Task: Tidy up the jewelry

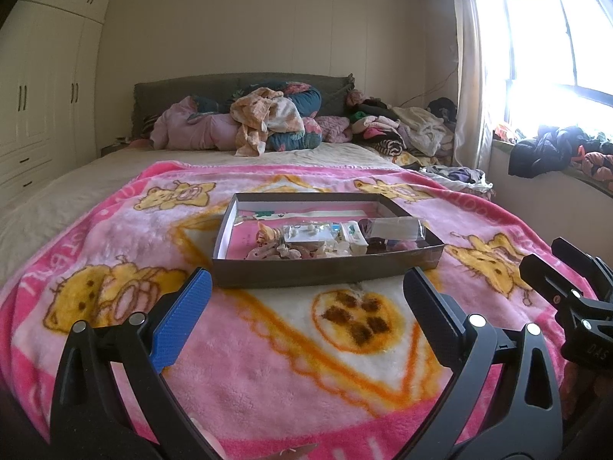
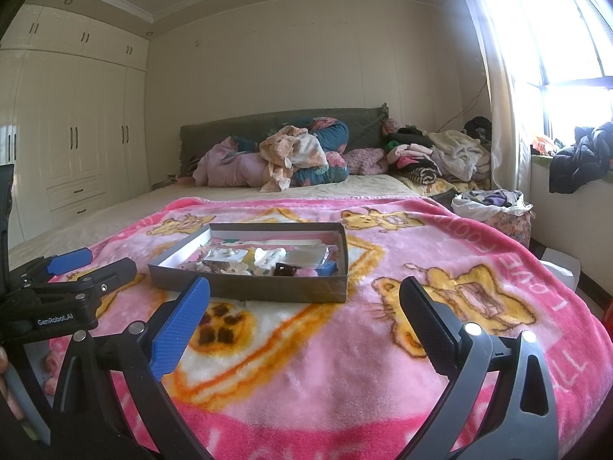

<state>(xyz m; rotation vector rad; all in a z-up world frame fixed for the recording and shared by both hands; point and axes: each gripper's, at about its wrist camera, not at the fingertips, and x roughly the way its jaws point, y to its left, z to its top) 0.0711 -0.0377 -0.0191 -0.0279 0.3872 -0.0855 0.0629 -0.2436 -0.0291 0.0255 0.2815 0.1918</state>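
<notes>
Facing laundry basket [image 2: 494,201], right-view only

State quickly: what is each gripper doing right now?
Left gripper: open, holding nothing.
Right gripper: open, holding nothing.

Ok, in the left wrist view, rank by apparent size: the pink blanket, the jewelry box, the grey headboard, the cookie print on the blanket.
1. pink blanket
2. jewelry box
3. grey headboard, close to the box; being farther away makes this unsure
4. cookie print
</notes>
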